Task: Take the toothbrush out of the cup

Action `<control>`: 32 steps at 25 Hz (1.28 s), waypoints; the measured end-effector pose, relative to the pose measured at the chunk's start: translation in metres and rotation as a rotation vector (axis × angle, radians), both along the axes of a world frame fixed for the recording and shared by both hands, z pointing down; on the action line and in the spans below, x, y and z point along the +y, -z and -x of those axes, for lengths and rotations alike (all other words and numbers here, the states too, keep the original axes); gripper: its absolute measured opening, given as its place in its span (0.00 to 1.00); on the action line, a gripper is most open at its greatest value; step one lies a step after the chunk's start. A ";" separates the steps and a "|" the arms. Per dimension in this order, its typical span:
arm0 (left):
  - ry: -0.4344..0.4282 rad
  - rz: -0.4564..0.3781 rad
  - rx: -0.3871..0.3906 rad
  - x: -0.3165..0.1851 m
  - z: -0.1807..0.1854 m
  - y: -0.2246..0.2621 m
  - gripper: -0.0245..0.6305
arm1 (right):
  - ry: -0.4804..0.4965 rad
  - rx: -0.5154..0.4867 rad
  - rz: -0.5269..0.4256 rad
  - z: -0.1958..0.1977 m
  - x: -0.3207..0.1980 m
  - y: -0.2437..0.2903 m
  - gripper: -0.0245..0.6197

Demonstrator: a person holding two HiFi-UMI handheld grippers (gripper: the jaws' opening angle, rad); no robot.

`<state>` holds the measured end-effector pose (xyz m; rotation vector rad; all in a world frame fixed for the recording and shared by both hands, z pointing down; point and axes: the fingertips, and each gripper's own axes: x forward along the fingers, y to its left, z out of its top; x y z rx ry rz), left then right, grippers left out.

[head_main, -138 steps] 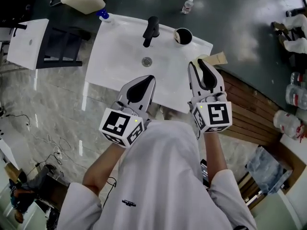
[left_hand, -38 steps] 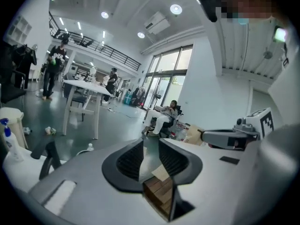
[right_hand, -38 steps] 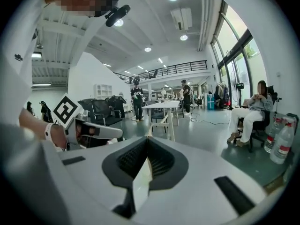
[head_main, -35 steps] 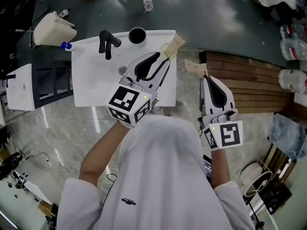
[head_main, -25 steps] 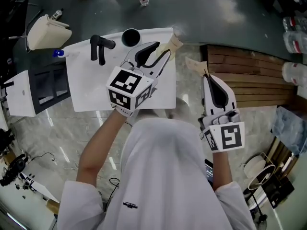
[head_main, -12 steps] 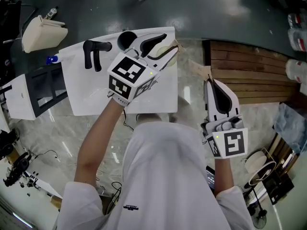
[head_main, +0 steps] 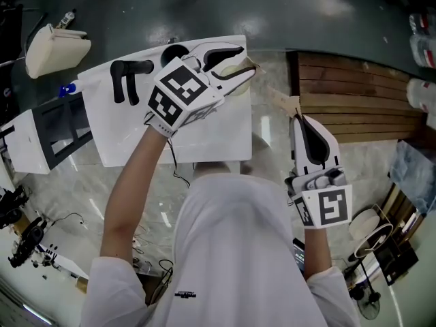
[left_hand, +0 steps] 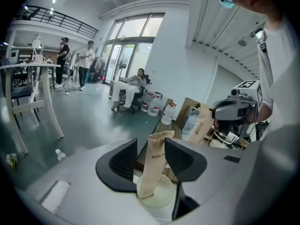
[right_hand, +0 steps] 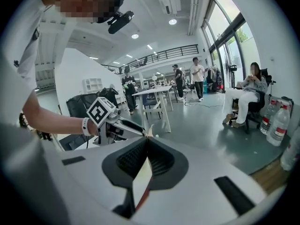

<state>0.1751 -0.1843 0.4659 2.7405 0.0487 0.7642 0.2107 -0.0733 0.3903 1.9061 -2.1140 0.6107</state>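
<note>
A pale cup (head_main: 231,69) stands on the back right part of the white sink counter (head_main: 204,135), with a tan paper packet (left_hand: 155,165) upright in it. My left gripper (head_main: 246,60) is around the cup (left_hand: 161,198), and its jaws stand wide with the packet between them and not pressed. My right gripper (head_main: 297,119) hangs off the counter's right side, over the floor. It is shut on a second thin tan packet (head_main: 281,99), seen edge-on (right_hand: 142,179) in the right gripper view. No bare toothbrush shows.
A black faucet (head_main: 126,80) and a black cup (head_main: 172,52) stand at the back of the counter. Wooden decking (head_main: 354,101) lies to the right. A cream bag (head_main: 54,46) sits beyond the counter's left end. People stand and sit in the room behind.
My left gripper has carried the cup and packet toward the counter's back, lowered them, and its jaws have spread apart. The right gripper has sunk a little with its packet.
</note>
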 end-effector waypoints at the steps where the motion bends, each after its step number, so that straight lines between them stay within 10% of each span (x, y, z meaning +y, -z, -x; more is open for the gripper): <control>1: -0.018 0.000 -0.003 0.001 -0.001 -0.001 0.29 | -0.002 -0.002 0.000 0.000 0.000 0.000 0.05; 32: 0.202 -0.036 0.133 0.013 0.038 0.072 0.08 | 0.008 0.043 -0.107 0.013 0.019 0.040 0.05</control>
